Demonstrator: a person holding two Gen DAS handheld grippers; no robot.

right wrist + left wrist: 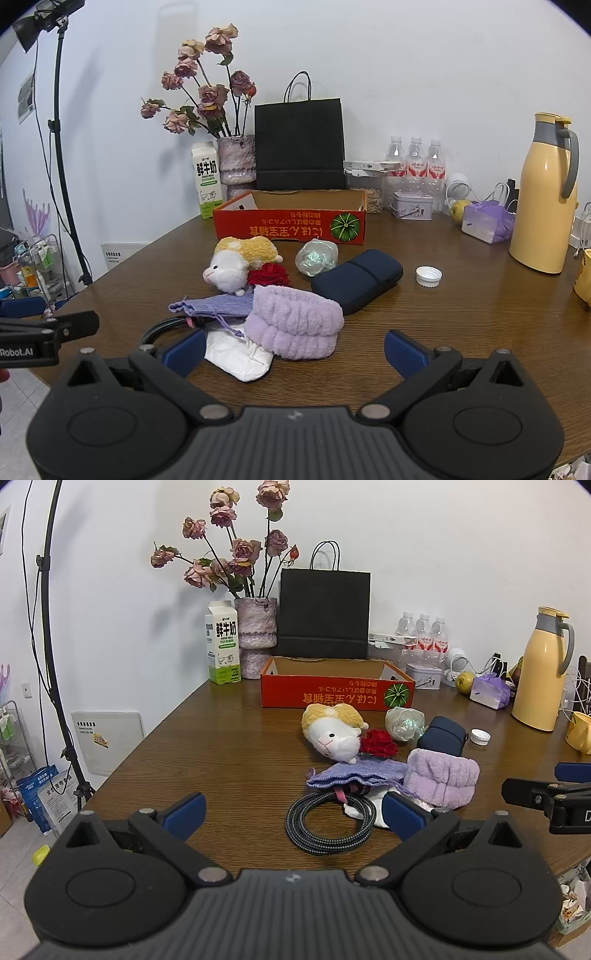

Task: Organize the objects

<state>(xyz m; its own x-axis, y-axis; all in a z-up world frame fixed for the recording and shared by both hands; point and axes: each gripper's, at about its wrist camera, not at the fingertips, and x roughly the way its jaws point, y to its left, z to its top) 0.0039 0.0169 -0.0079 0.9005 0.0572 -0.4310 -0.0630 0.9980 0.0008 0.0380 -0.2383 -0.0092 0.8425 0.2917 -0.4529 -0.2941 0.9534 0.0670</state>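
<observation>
Three water bottles, one box, one plush, one bag, one thermos.

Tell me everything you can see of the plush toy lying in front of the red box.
The plush toy is a small stuffed animal, soft and fuzzy, with a white face, pink nose, dark eye and yellow back. It lies on its side on the wooden table, head toward the camera, in front of the red cardboard box. The red fabric rose presses against it, and the lilac drawstring pouch lies at its chin. Neither gripper touches it.
</observation>
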